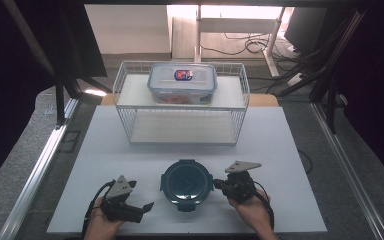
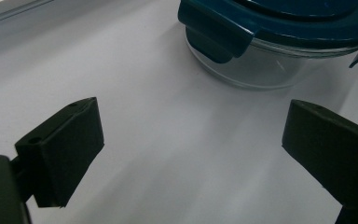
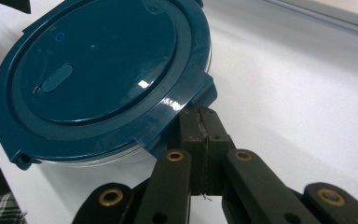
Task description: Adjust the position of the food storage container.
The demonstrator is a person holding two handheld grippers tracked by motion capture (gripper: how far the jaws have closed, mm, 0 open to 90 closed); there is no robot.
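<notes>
The left gripper (image 1: 141, 209) rests on the white table (image 1: 290, 150) with its jaws spread wide and nothing between them, aimed toward the round glass container (image 1: 186, 182) at front centre. Its teal lid (image 3: 98, 65) sits on top; at least 1 latch tab (image 2: 216, 35) hangs down at the side, and I judge the lid is on but the latching unfinished. Inside, nothing is discernible through the glass. The right gripper (image 1: 216, 185), jaws pressed together on nothing, sits under a tab at the lid's right rim. Behind, a wire rack (image 1: 130, 107) carries 1 rectangular box (image 1: 182, 83) with reddish contents.
</notes>
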